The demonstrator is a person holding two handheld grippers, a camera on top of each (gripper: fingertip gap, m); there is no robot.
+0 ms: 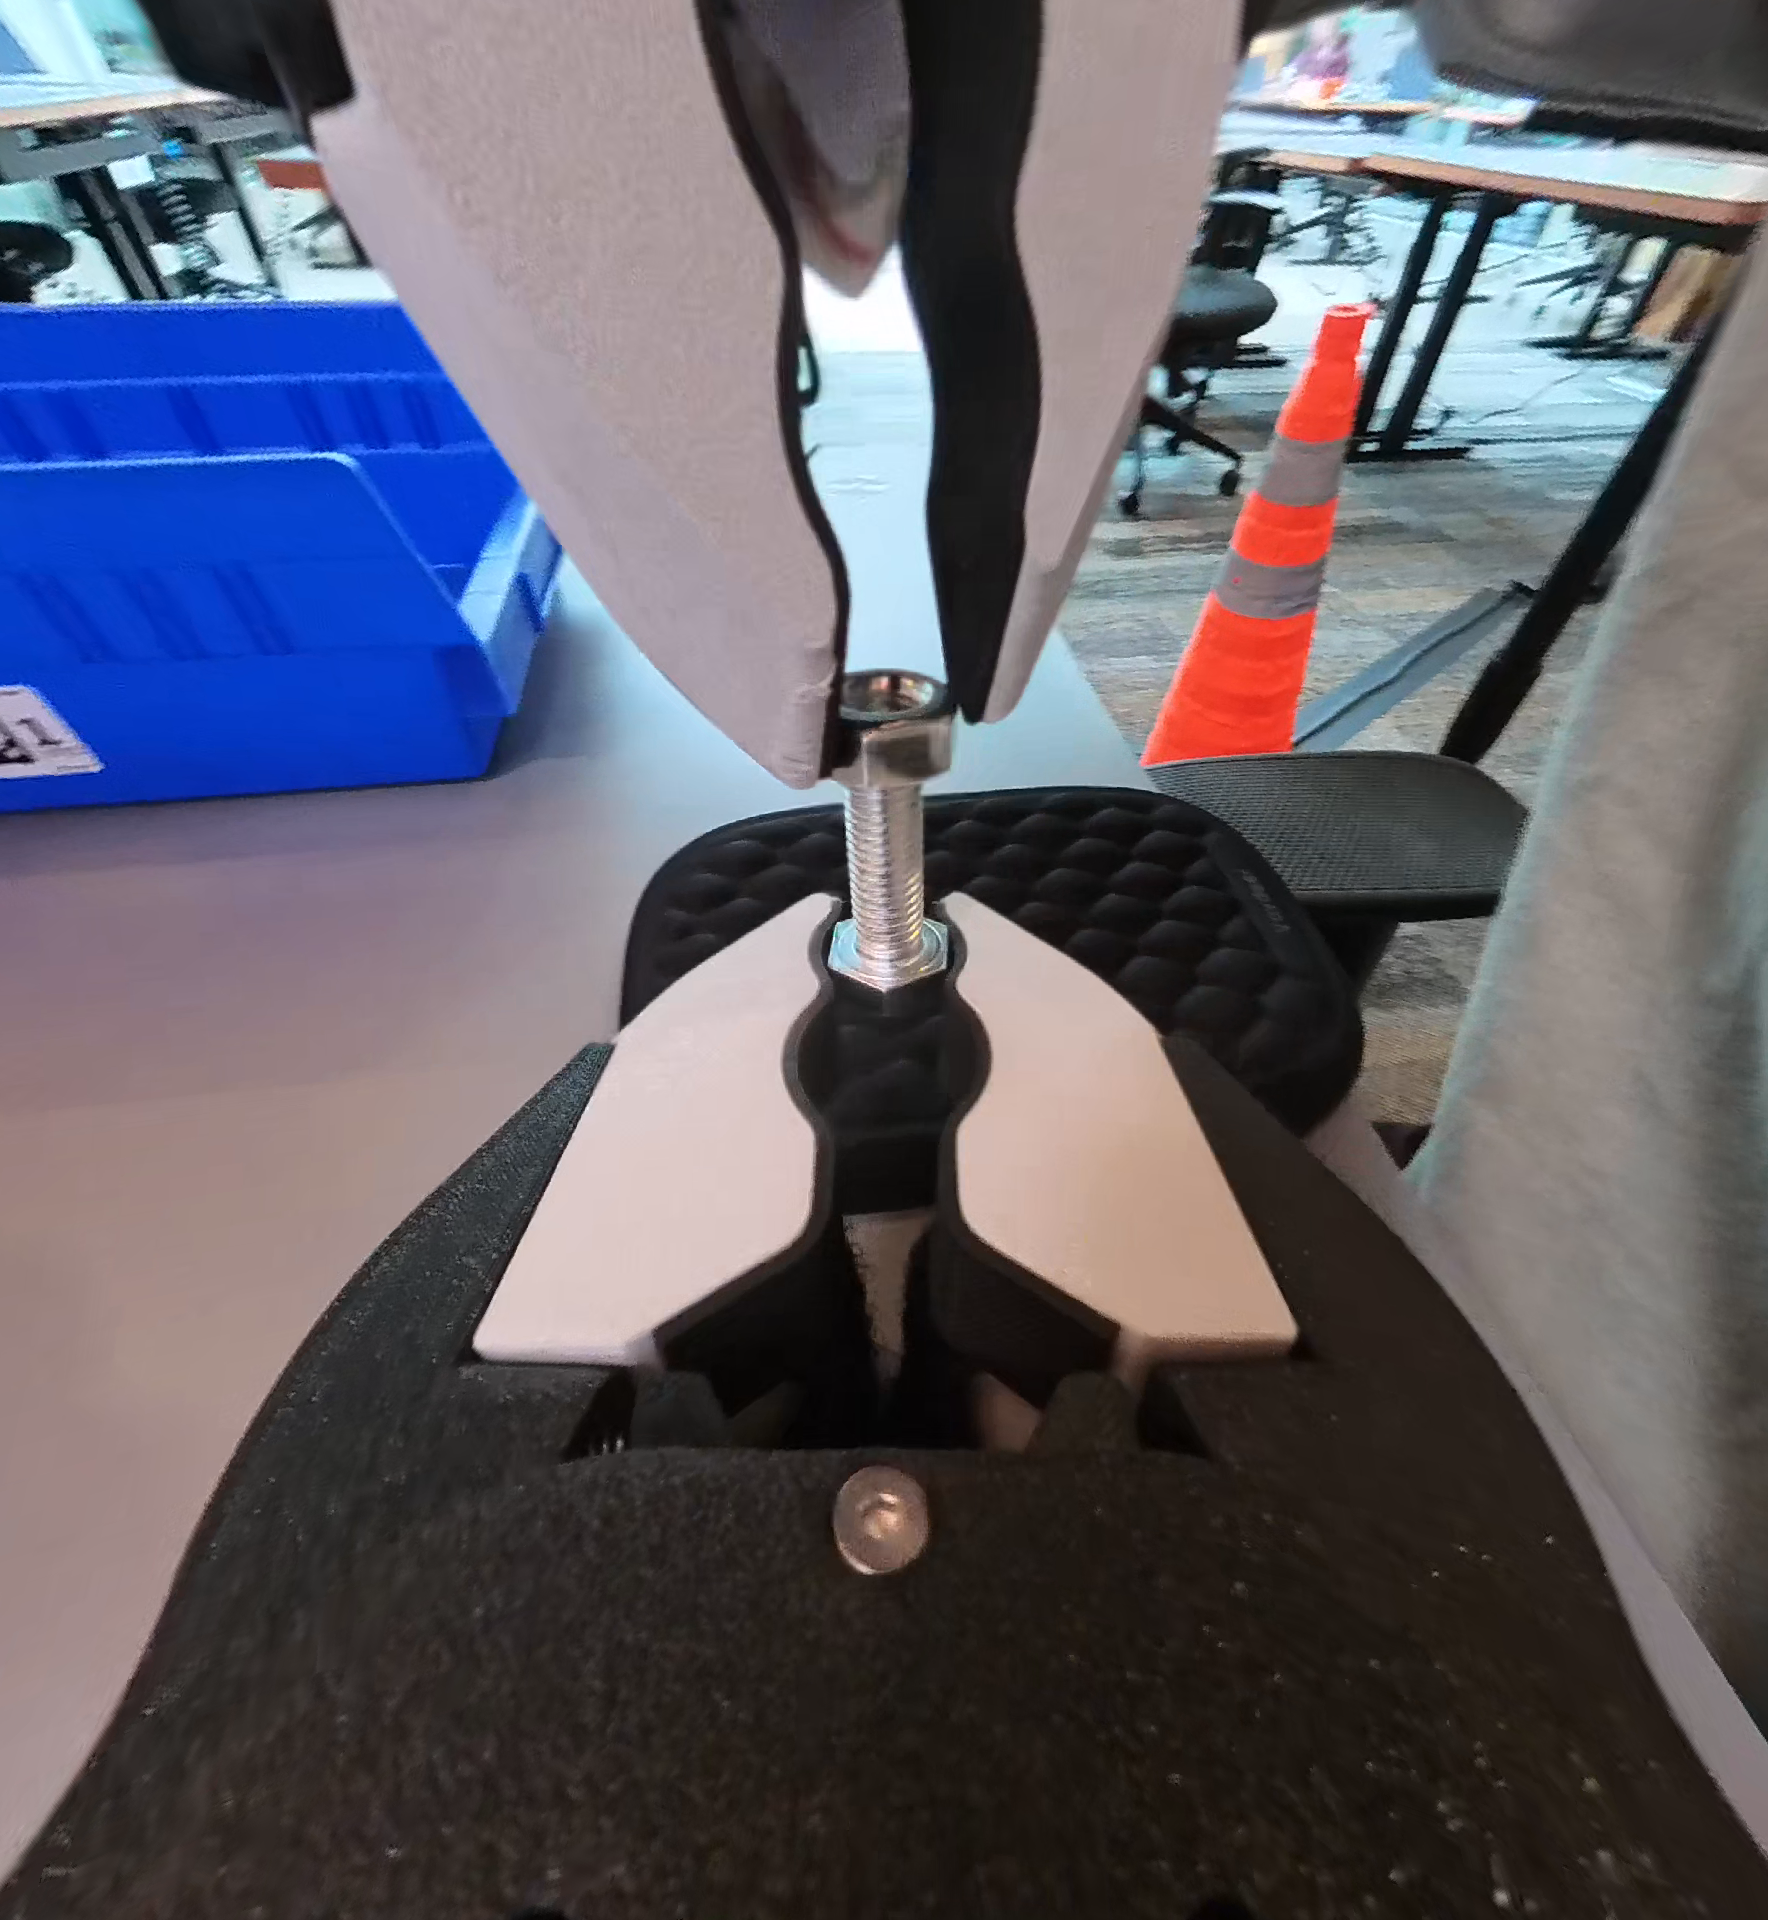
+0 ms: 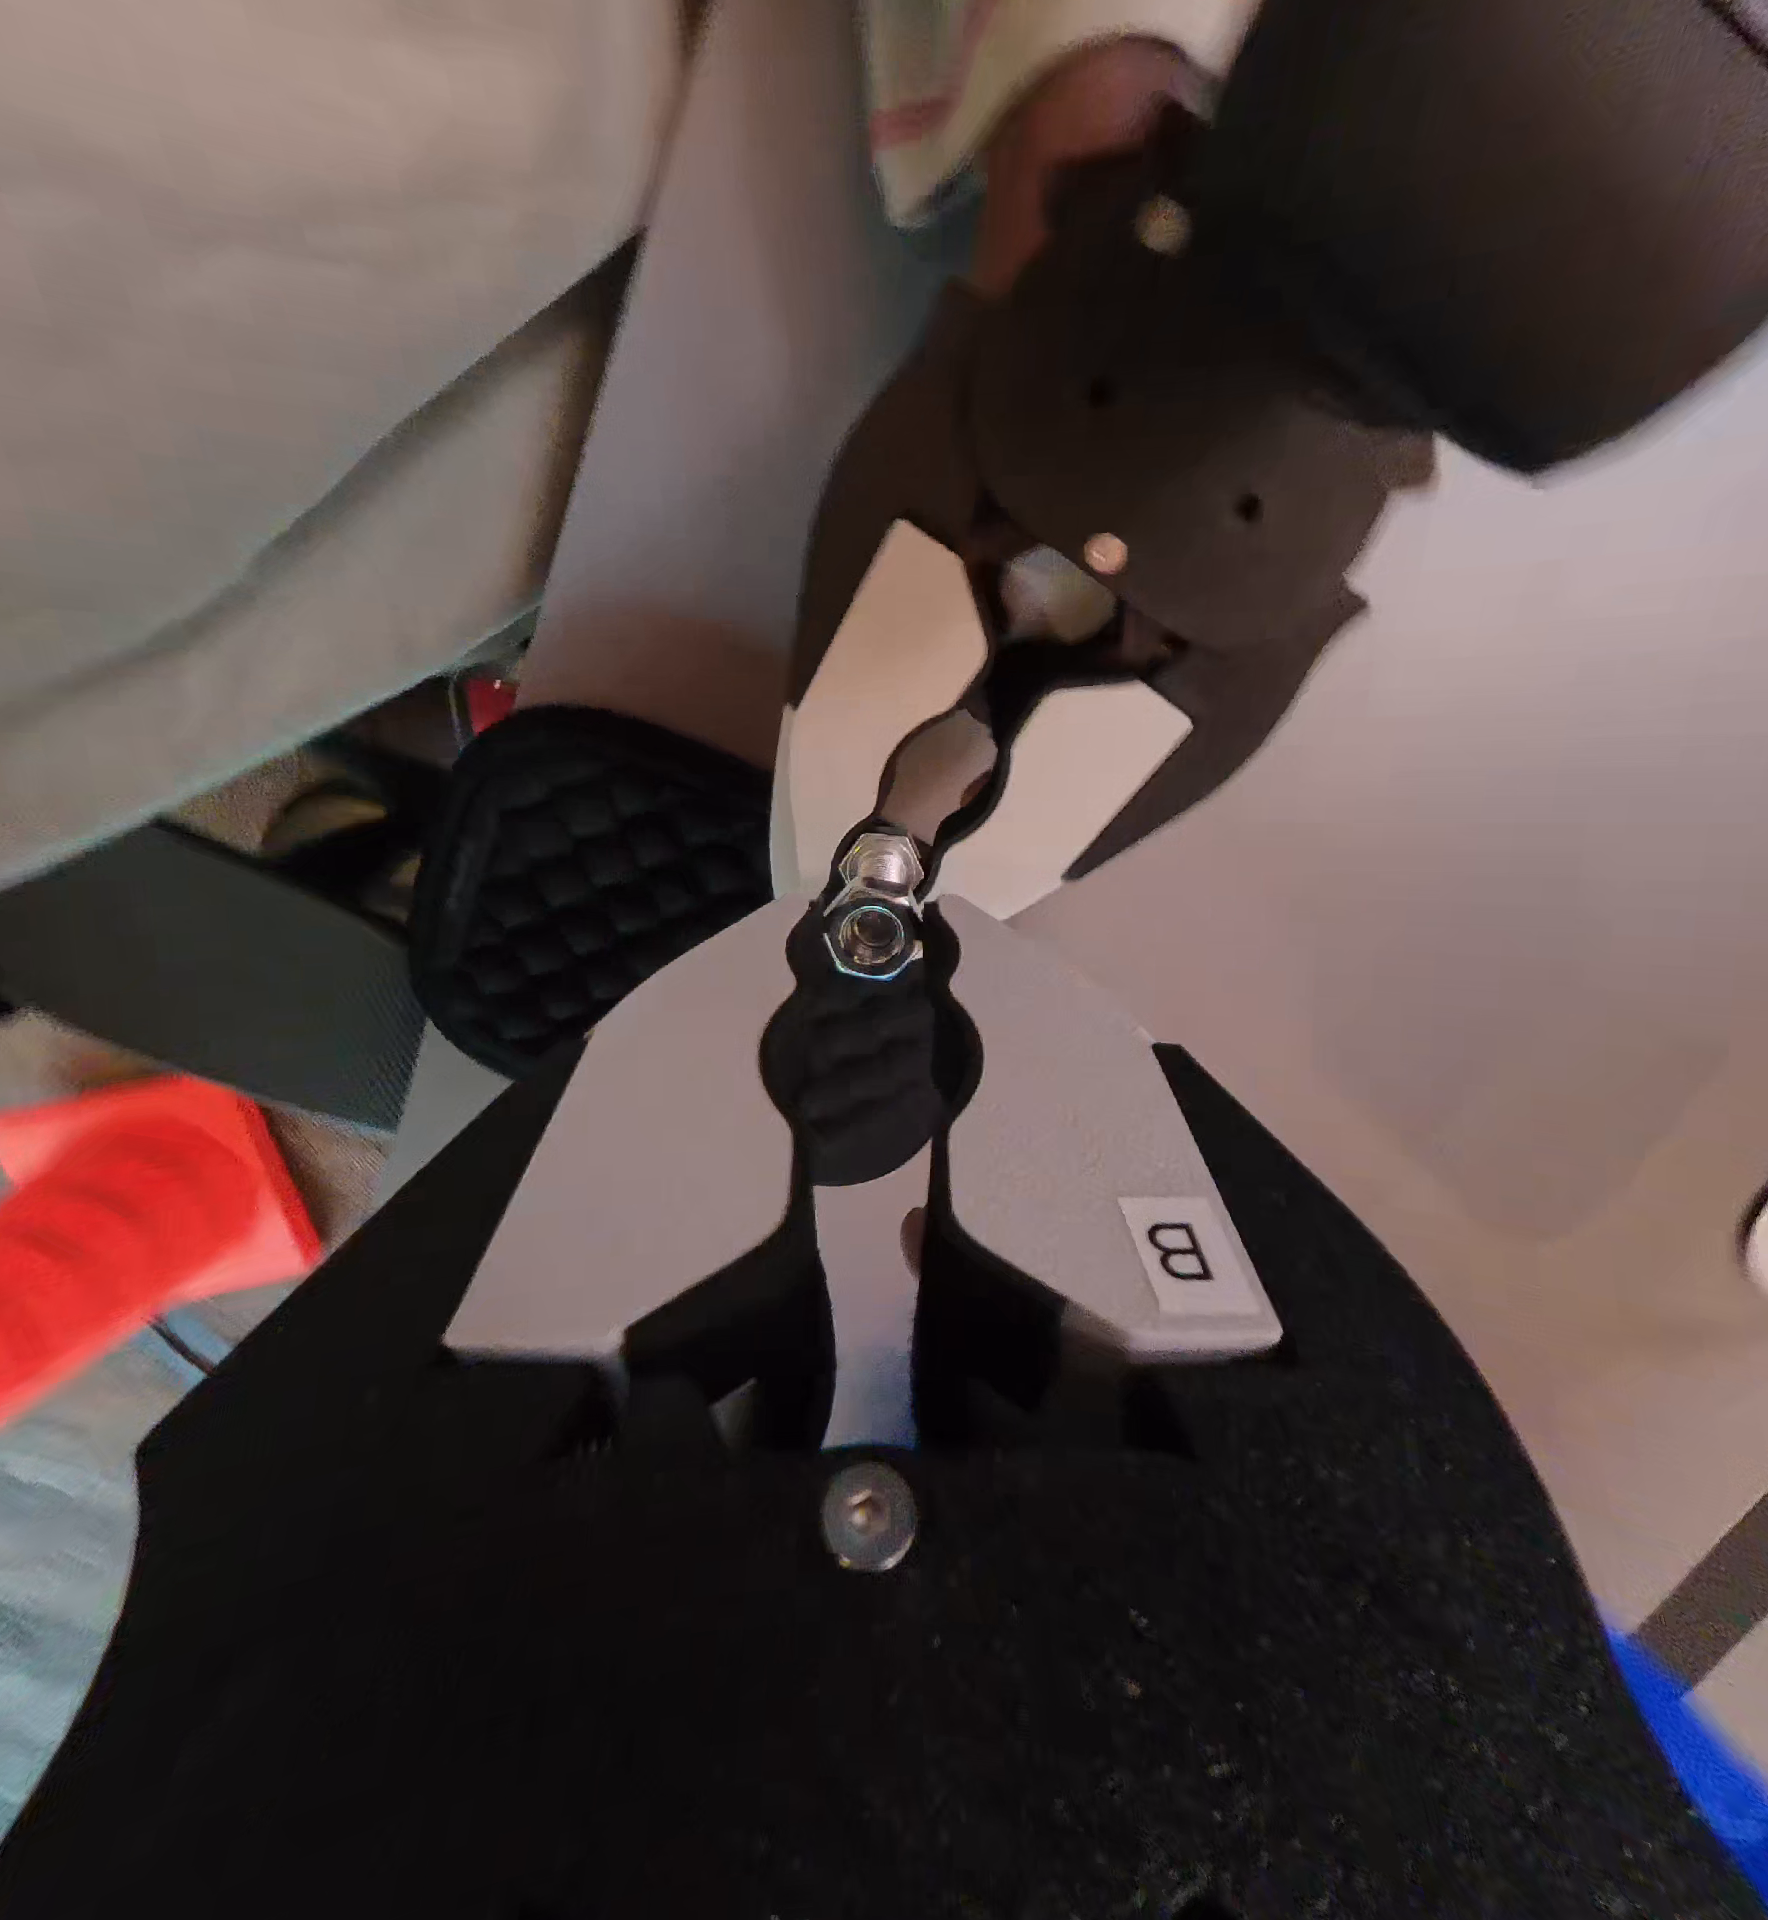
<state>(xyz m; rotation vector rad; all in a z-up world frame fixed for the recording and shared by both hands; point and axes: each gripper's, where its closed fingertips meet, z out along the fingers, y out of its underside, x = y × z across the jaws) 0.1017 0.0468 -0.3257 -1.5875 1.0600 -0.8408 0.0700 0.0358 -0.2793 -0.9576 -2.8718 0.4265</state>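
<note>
The left gripper (image 1: 890,951) is clamped on a silver hexagonal steel nut (image 1: 890,961) threaded onto a silver hex-head steel bolt (image 1: 885,862). The right gripper (image 1: 895,717) pinches the bolt's head from above. Beneath lie a black quilted pad (image 1: 1119,894), a grey table (image 1: 236,1039) and a blue plastic bin (image 1: 205,551).

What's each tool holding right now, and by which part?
Left tool grips the hex nut by its flats. Right tool grips the silver bolt by its hex head; the bolt's thread sits in the nut.
</note>
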